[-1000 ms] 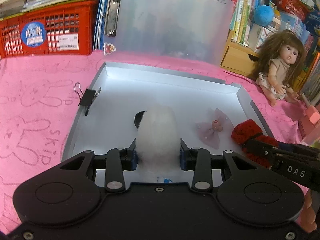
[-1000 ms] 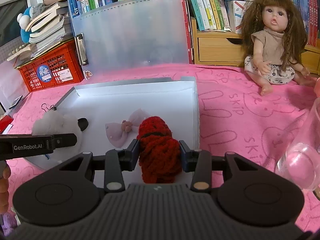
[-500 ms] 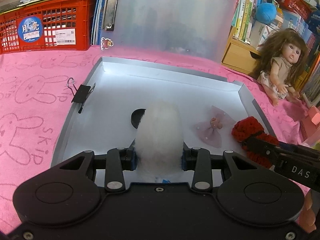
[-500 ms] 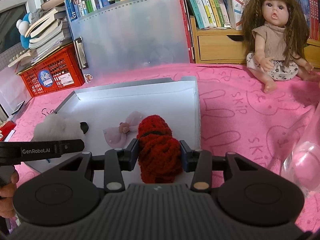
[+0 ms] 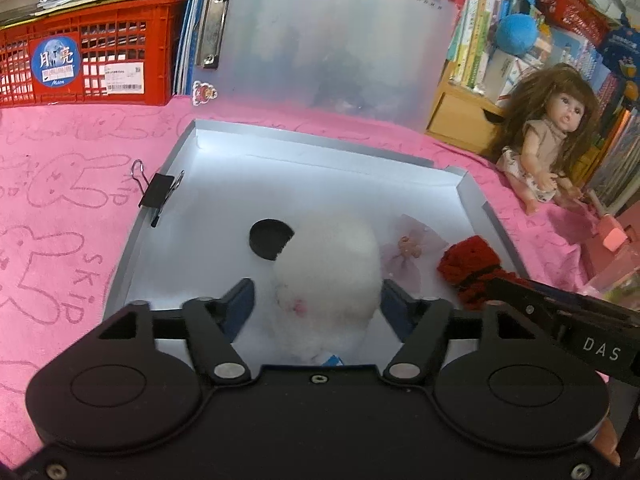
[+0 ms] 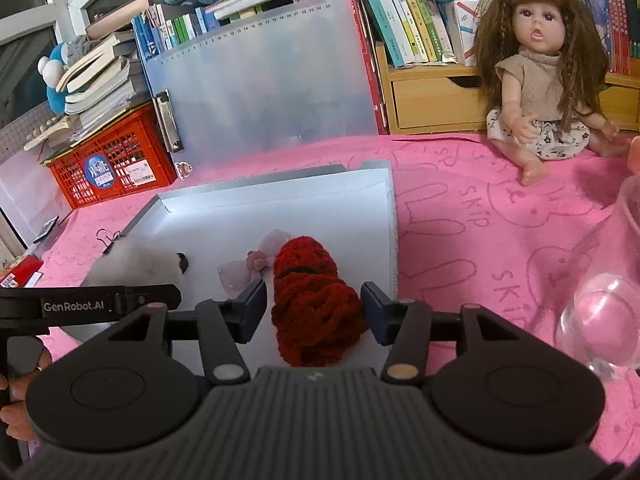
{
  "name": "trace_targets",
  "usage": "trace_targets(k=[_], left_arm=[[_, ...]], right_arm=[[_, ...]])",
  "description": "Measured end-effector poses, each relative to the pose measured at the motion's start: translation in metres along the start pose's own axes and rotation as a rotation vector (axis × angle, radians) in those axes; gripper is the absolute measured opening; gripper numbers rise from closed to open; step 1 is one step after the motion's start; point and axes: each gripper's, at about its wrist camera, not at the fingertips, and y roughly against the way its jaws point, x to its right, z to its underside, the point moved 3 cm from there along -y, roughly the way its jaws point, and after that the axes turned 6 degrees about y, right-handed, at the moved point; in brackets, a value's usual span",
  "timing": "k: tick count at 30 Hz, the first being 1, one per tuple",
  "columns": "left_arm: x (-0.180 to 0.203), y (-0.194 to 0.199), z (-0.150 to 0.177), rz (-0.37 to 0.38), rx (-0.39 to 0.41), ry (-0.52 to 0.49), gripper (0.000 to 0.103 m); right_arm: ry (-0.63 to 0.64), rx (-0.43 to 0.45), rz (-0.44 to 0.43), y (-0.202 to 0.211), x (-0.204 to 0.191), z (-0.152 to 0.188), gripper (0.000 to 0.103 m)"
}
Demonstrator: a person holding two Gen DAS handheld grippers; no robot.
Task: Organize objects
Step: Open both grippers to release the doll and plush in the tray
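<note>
The grey tray (image 5: pixel 472 196) is lying ahead of both tongs on the pink tabletop (image 6: pixel 480 208). The left tongs (image 5: pixel 316 300) are opening around the white plush toy (image 5: pixel 332 272), pads clear of it. The right tongs (image 6: pixel 314 304) are opening around the red yarn bundle (image 6: pixel 316 300). Lifting out carelessly, fingers (image 6: pixel 374 312) could be snagging loose yarn, dragging it off the tray's near edge.

Bench cover (image 6: pixel 460 216): hot pink, darker pink bunny outlines and "SKIP" lettering. Tray (image 5: pixel 472 196): grey rim, white floor. Fluffy toy (image 5: pixel 332 264): white, black ear, pink spot. Yarn bundle (image 6: pixel 316 300): dark red, black band. Bow (image 5: pixel 408 256): pale pink. Binder clip (image 5: pixel 158 196): black. Crate (image 5: pixel 88 64) far left: red, blue round sticker. Doll (image 6: pixel 548 68): brown hair, beige top, floral skirt.
</note>
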Motion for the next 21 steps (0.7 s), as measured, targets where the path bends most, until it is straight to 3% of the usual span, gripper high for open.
trace_targets(k=[8, 21], left_arm=[[0.013, 0.027, 0.005, 0.026, 0.046, -0.065, 0.081], [0.016, 0.067, 0.021, 0.06, 0.079, -0.089, 0.086]], right_arm=[[-0.004, 0.022, -0.013, 0.018, -0.002, 0.006, 0.075], [0.057, 0.075, -0.026, 0.056, -0.015, 0.011, 0.082]])
